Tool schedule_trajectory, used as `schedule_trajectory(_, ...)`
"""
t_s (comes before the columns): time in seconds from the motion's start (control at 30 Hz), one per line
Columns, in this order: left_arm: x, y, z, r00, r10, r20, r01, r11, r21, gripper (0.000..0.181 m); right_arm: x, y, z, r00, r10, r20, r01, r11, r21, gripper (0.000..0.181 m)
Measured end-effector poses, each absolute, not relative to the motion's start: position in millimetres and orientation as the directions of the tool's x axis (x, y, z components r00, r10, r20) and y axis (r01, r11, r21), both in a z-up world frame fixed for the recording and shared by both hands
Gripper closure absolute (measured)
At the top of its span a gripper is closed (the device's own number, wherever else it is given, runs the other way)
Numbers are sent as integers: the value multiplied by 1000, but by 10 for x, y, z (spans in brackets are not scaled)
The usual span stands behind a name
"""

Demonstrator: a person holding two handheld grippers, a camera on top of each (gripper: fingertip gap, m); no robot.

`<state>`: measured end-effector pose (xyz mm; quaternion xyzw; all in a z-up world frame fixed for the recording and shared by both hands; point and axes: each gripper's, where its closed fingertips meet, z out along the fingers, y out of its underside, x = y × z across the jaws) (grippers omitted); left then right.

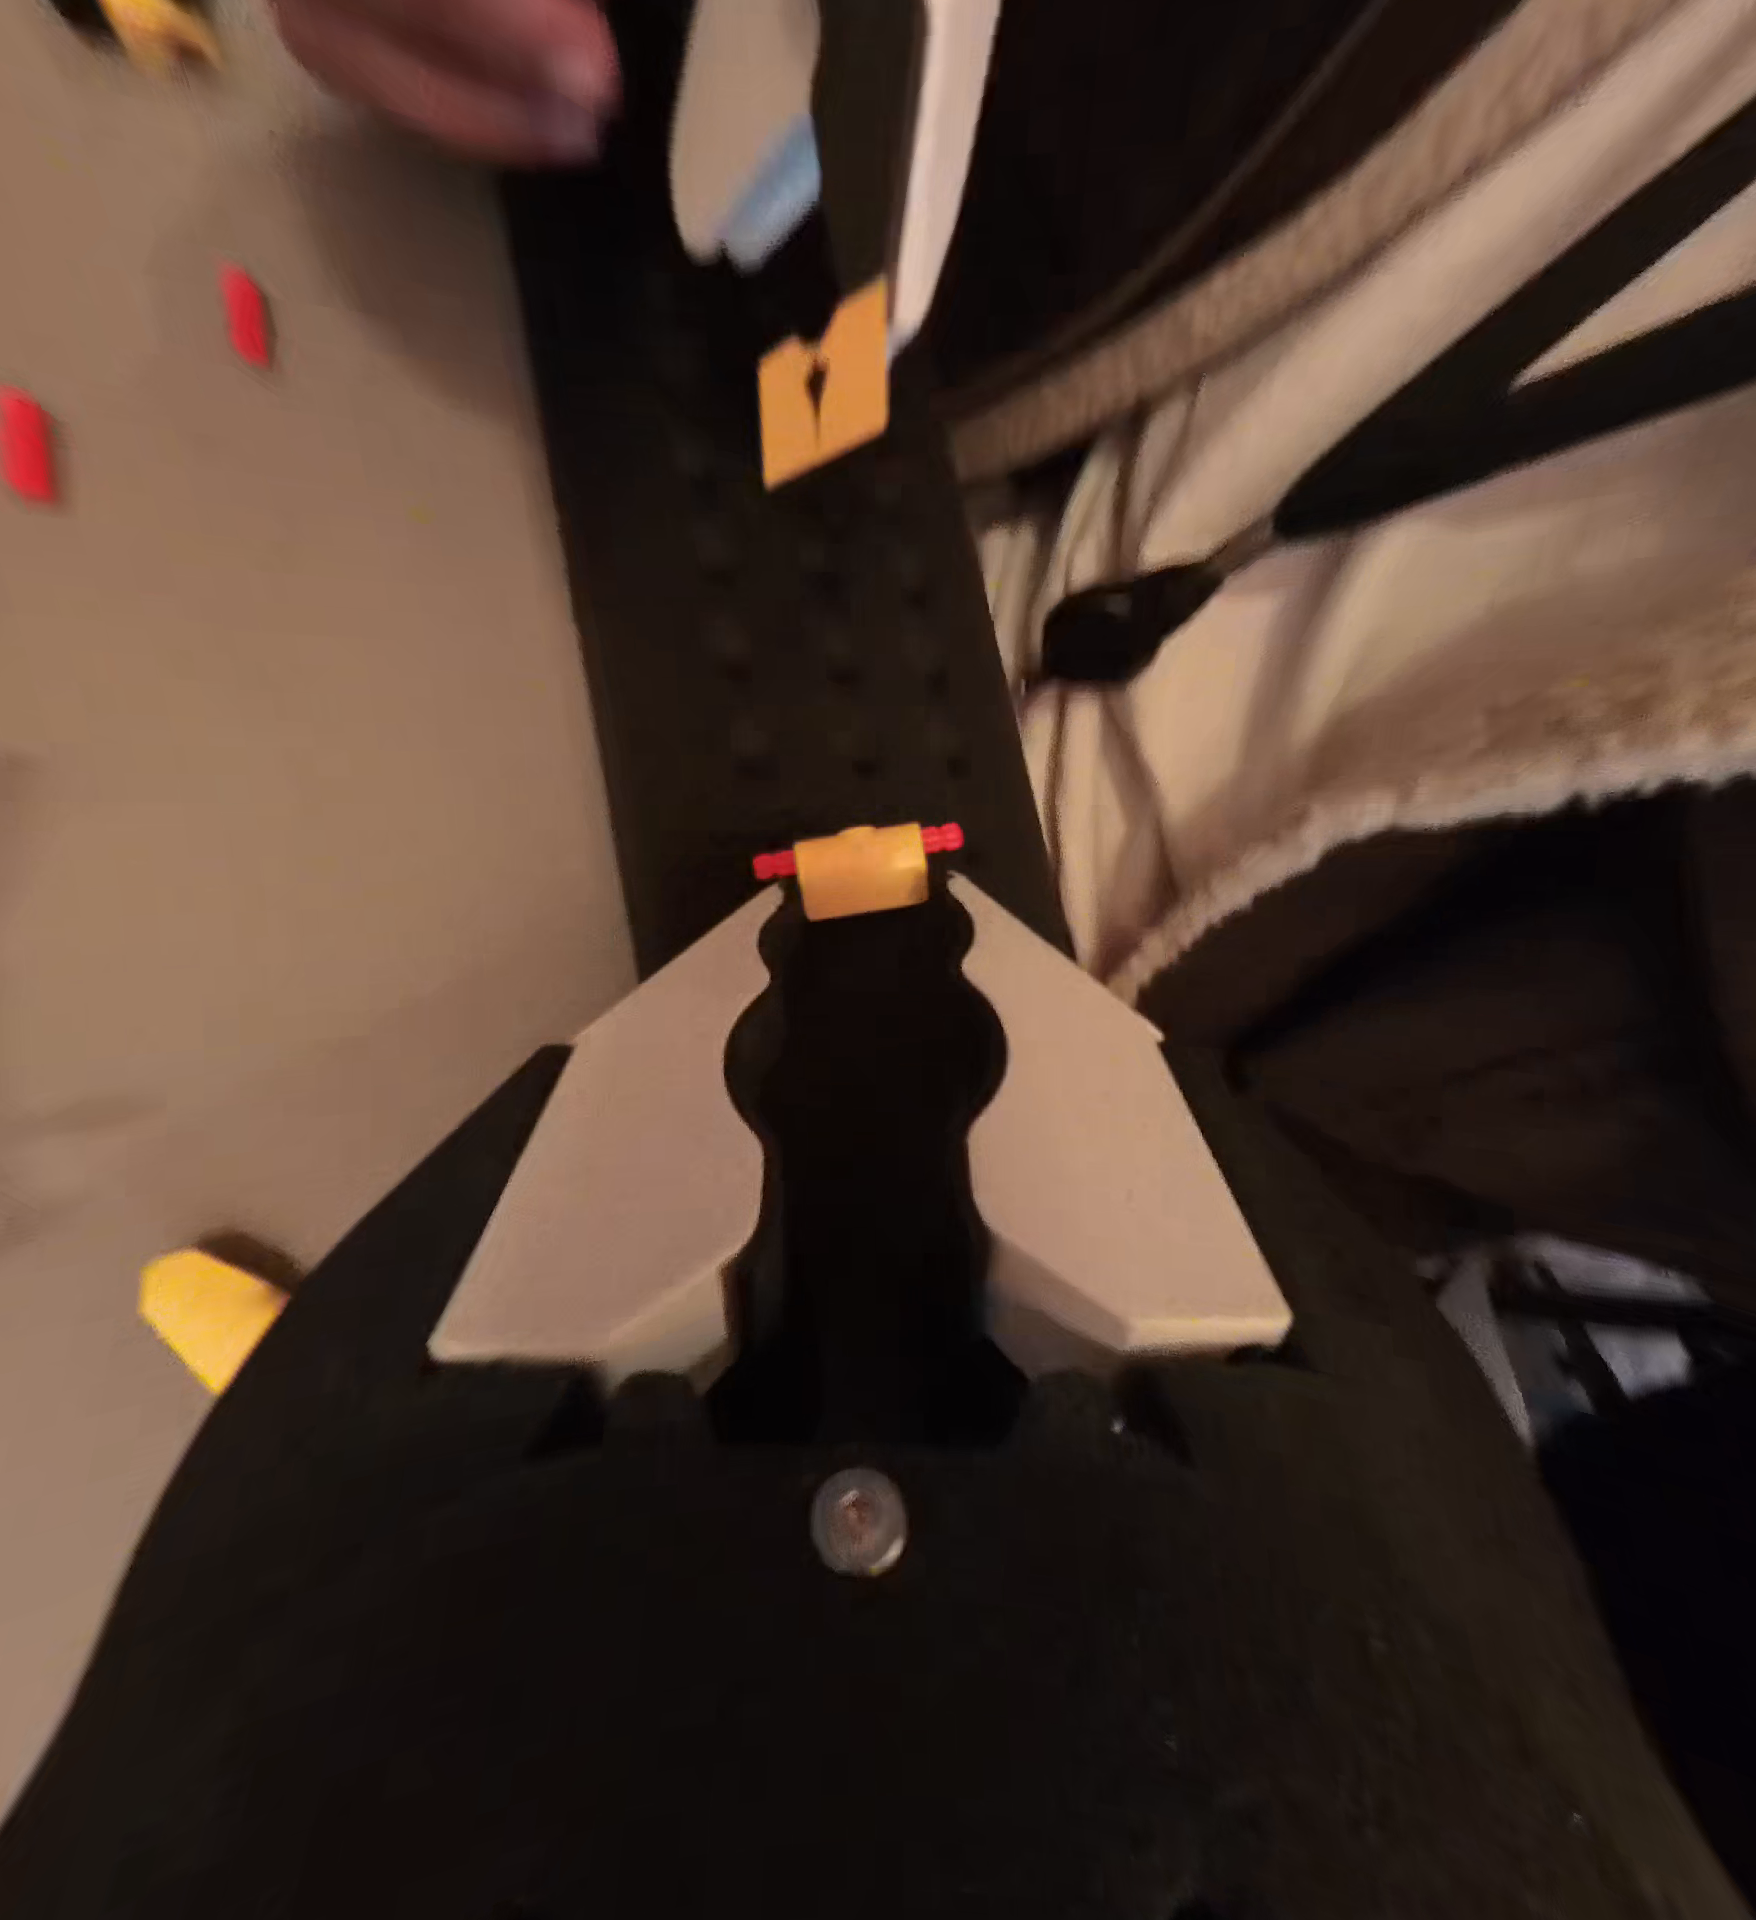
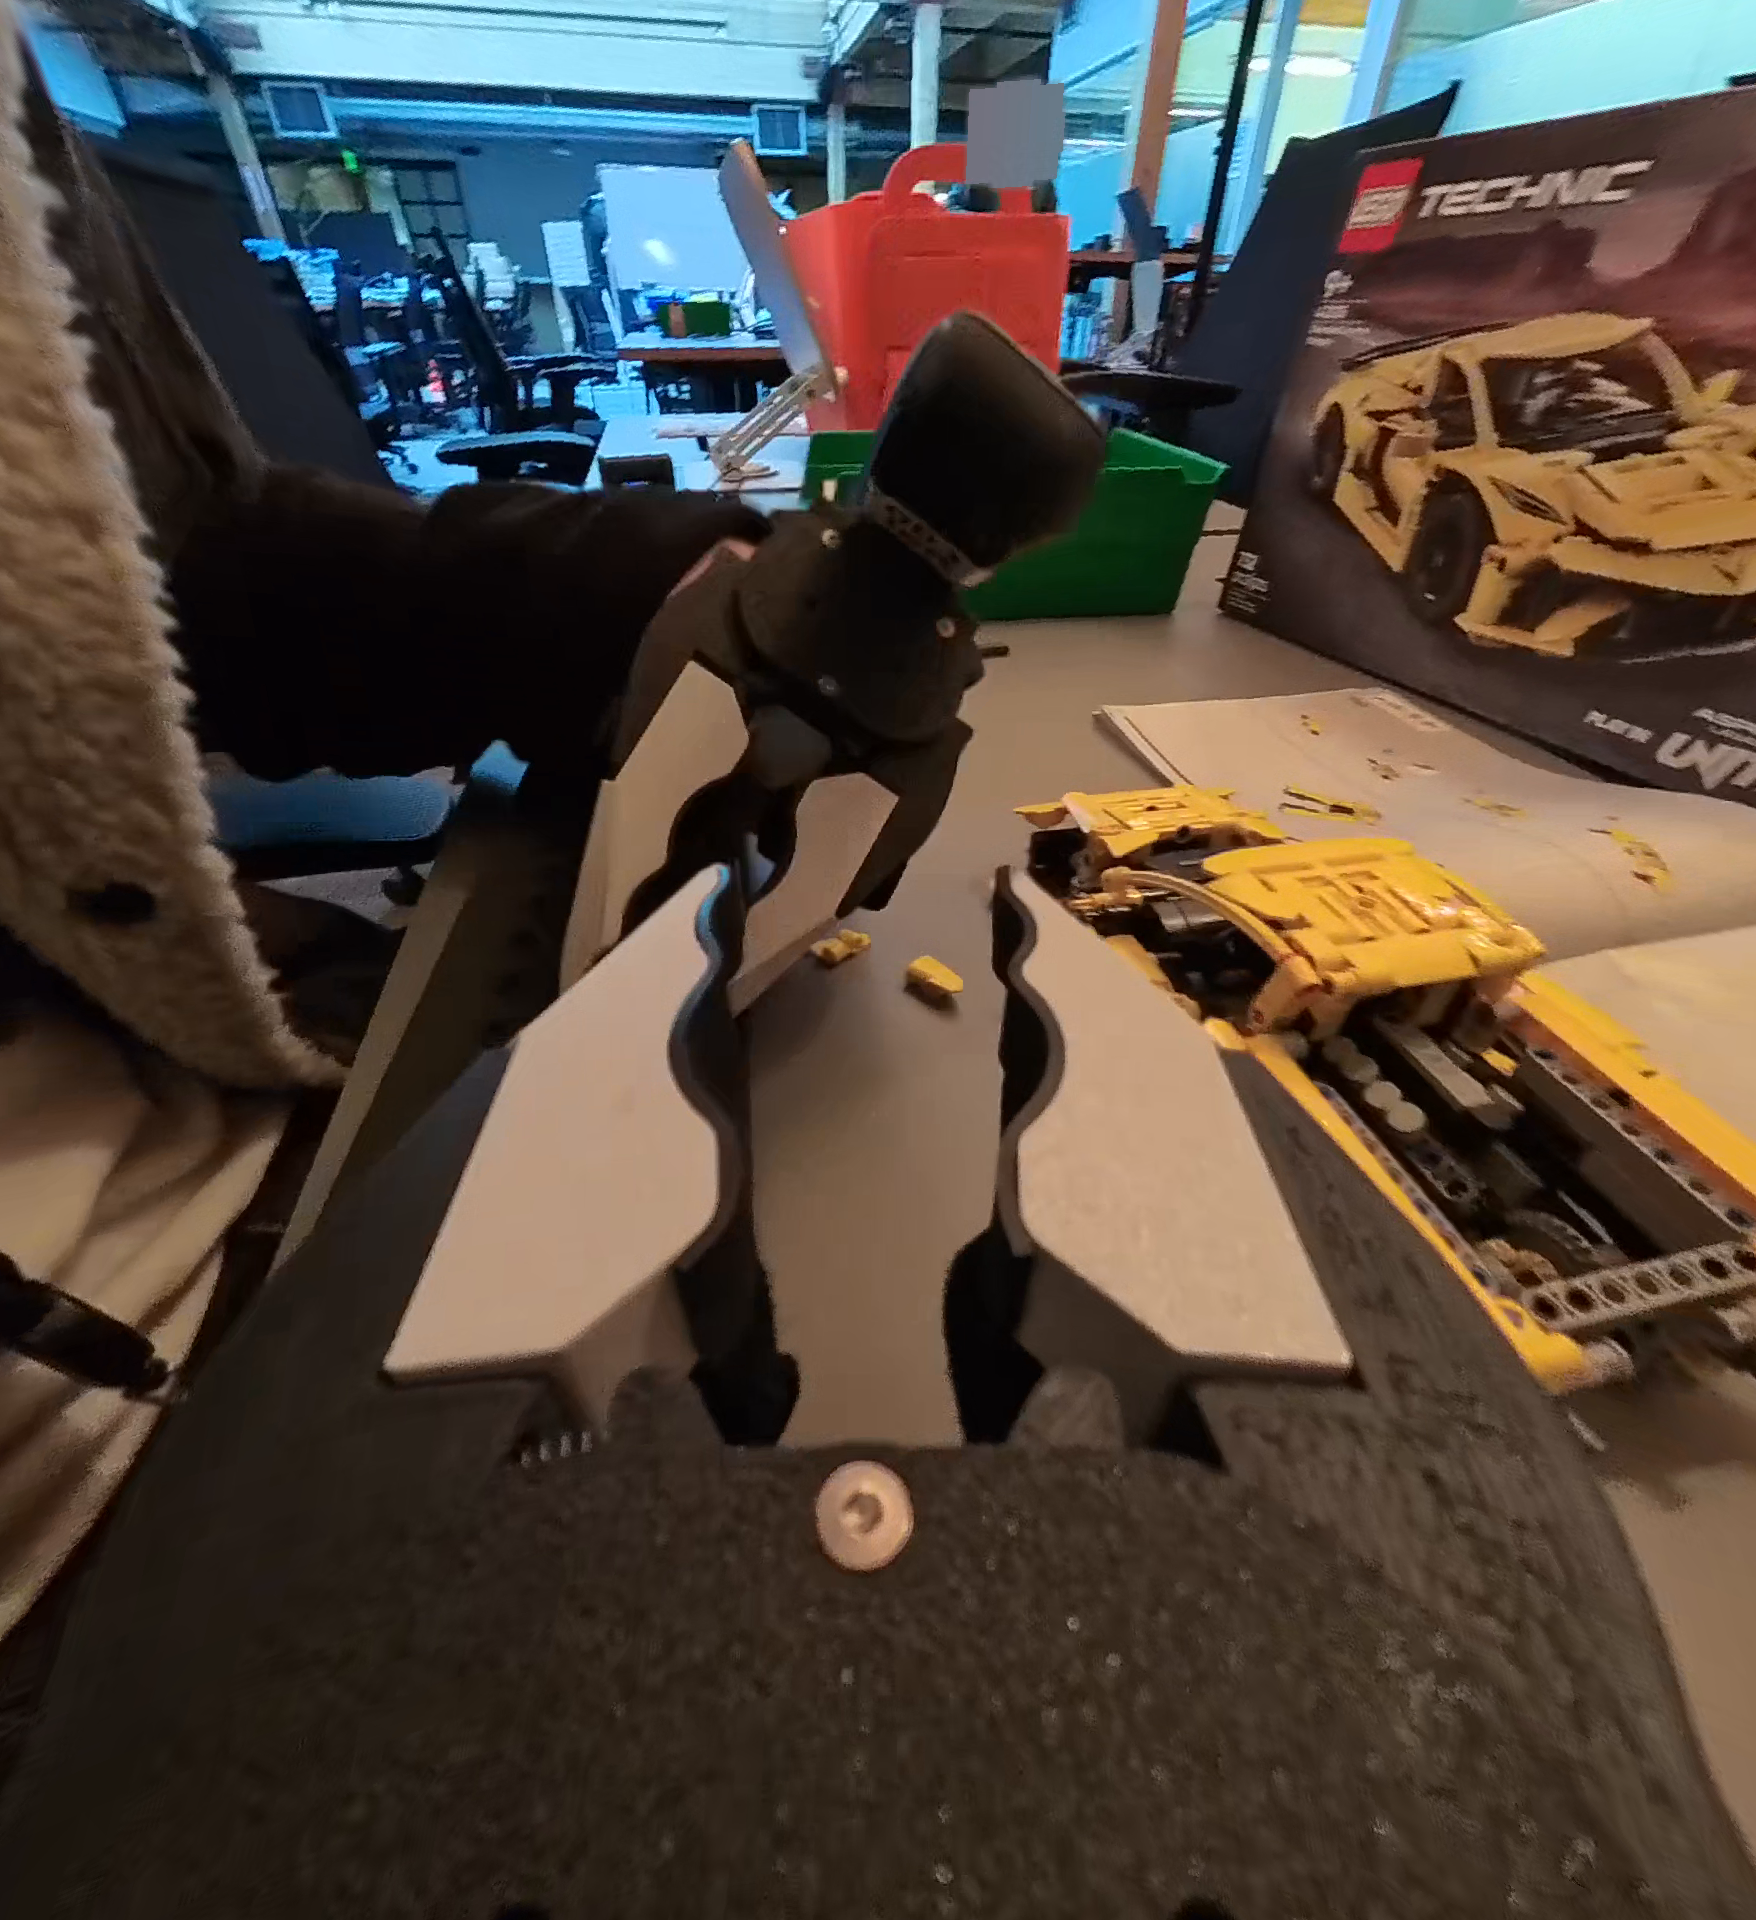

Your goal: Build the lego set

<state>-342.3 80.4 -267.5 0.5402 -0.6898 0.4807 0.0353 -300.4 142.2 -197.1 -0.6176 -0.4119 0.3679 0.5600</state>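
The left gripper [image 1: 861, 883] pinched a small yellow piece [image 1: 861, 871] on a red axle [image 1: 770, 864] at its fingertips, at frame centre of the left wrist view. In the right wrist view, the right gripper [image 2: 858, 894] stood spread and empty; the yellow car model [image 2: 1373, 997] lay just right of its right finger, loose yellow pieces [image 2: 931, 977] between the tips, the set box [image 2: 1580, 416] at upper right.

On the grey surface [image 2: 853, 1143], the half-built yellow and black brick car [image 2: 1373, 987] lies right of the right tongs [image 2: 858, 914]. Behind the car lies the open paper instruction booklet [image 2: 1476, 769], and behind that stands the cardboard set box [image 2: 1580, 416]. Two small yellow brick pieces [image 2: 931, 977] lie between the left tongs [image 2: 749, 935] and the car.
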Motion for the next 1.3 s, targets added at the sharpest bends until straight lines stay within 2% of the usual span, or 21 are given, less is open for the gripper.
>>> schedule_trajectory(0.13,-3736,862,-2675,-425,-725,542,-853,120,-508,157,-3110,1424,-2069,373,927,28,144,-28,-989,133)
schedule_trajectory(0.23,-3862,965,-2720,-409,-794,449,-885,226,-406,157,-3083,1482,-2144,404,913,51,185,-27,-982,133)
schedule_trajectory(0.3,-3874,934,-2779,-425,-816,392,-883,278,-379,157,-3047,1516,-2139,430,901,64,187,-19,-982,134)
schedule_trajectory(0.43,-3821,857,-2772,-438,-853,284,-842,278,-463,152,-3009,1536,-2138,452,889,74,189,-14,-982,136)
schedule_trajectory(0.5,-3832,814,-2755,-384,-878,287,-841,204,-501,142,-3020,1524,-2145,448,891,74,193,-15,-981,136)
schedule_trajectory(0.63,-3890,822,-2745,-257,-941,222,-779,66,-623,134,-3024,1505,-2135,445,893,72,188,-14,-982,138)
schedule_trajectory(0.9,-3835,773,-2589,213,-931,297,-531,-366,-765,135,-3004,1525,-2165,455,888,65,195,-28,-980,141)
schedule_trajectory(1.03,-3831,785,-2620,470,-851,235,-418,-449,-790,160,-3012,1521,-2178,451,890,64,202,-32,-979,142)
schedule_trajectory(1.1,-3775,733,-2609,506,-828,243,-372,-463,-804,161,-3012,1517,-2187,451,890,68,207,-30,-978,142)
schedule_trajectory(1.3,-3767,815,-2716,613,-782,113,-416,-440,-796,173,-3004,1522,-2187,456,887,70,206,-29,-978,144)
